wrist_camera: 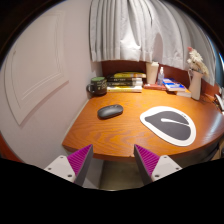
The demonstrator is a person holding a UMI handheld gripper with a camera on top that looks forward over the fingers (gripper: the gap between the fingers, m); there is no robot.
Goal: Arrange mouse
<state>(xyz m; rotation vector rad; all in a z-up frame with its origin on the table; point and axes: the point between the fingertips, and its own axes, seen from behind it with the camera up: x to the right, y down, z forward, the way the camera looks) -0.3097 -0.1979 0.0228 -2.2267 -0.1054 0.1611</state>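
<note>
Mouse [110, 111] lying far left on bench [100, 135], left of mouse pad [168, 125], well beyond released, empty gripper [112, 160]; probably light, rigid, with smooth slippery shell, so best taken across its two long sides, near middle, with gentle pressure.

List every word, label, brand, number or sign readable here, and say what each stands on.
No text can be read.
Stacked books: spine lettering too small to read.
Dark mug: no legible marking.
Mouse and mouse pad: no visible label.
Hand-held gripper, fingers open: no marking.
</note>
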